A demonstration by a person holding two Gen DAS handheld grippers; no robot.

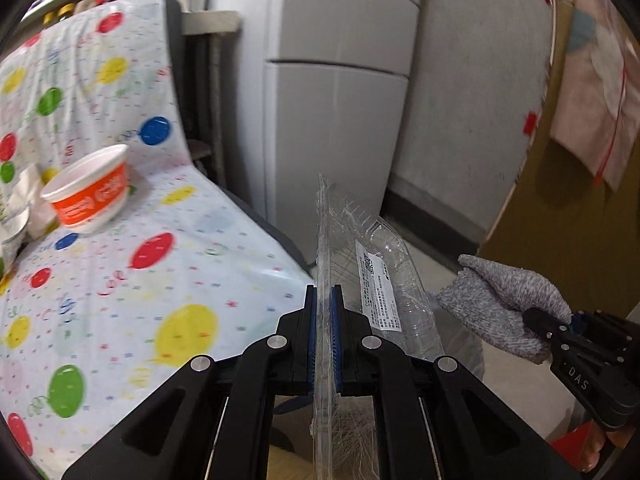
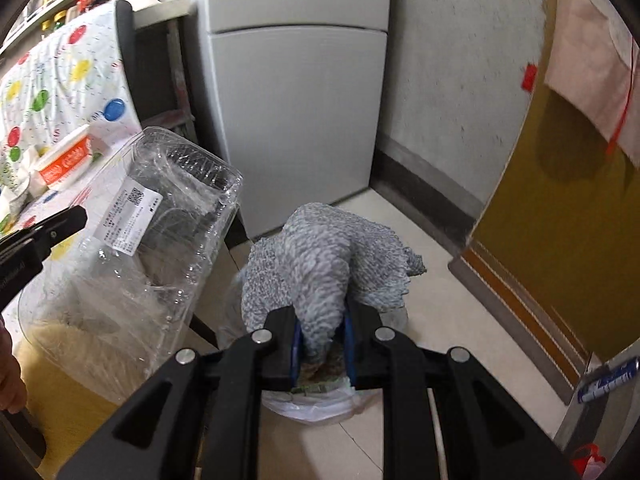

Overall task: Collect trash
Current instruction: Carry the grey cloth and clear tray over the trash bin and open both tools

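My left gripper is shut on a clear plastic clamshell box with a white label, held edge-on past the table's right edge. The box also shows in the right wrist view, at the left. My right gripper is shut on a grey knitted cloth, held above a bin lined with a white bag on the floor. The cloth and right gripper also show at the right of the left wrist view. An orange and white paper bowl stands on the balloon-print tablecloth.
A grey fridge stands ahead against the wall. A brown door is at the right. Crumpled white paper lies beside the bowl. Shelves with bottles are at the far left.
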